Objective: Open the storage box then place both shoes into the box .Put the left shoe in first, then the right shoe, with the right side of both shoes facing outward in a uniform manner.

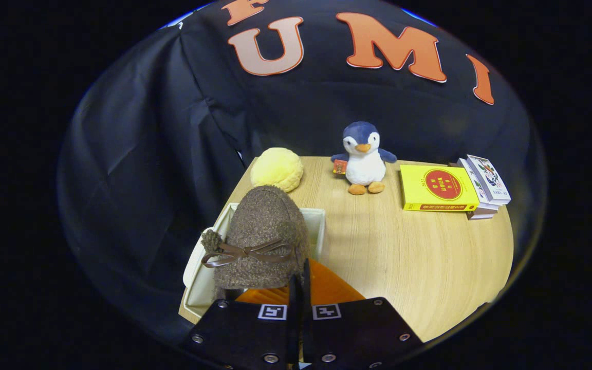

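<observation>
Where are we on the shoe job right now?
The white storage box already looks open. In hand: the gripper is shut on the brown fuzzy shoe, held over the box, not yet released. Whether another shoe already lies in the box is hidden, so I cannot tell which shoe this is.

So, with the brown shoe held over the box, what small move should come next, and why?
Probably lower it a little: the gripper is shut on the brown shoe, which hangs over the open white box and seems not yet to rest inside.
</observation>
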Tool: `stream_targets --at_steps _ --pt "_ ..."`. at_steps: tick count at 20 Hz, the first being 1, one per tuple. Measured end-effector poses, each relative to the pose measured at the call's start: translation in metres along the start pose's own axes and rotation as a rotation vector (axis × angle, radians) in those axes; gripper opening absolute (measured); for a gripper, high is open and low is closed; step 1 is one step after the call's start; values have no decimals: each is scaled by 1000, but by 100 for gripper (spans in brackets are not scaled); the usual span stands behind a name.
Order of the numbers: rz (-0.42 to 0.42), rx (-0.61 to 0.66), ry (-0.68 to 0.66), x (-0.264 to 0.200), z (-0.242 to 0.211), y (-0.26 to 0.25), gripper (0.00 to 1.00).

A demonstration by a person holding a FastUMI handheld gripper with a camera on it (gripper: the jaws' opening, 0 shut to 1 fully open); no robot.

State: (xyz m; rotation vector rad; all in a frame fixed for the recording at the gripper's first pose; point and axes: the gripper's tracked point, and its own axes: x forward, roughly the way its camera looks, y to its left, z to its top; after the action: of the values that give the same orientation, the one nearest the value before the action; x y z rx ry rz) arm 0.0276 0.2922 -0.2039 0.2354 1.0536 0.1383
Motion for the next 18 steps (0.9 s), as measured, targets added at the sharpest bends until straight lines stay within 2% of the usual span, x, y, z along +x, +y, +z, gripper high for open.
stream_targets --at_steps 6,10,11,13,18 --pt "-98 -26 93 36 -31 12 4" --pt "-172 -77 134 52 -49 11 12" --pt "-172 -69 148 56 -56 18 17" --pt "-164 -54 159 54 -60 21 19" --pt "-44 -45 84 21 -37 37 26"
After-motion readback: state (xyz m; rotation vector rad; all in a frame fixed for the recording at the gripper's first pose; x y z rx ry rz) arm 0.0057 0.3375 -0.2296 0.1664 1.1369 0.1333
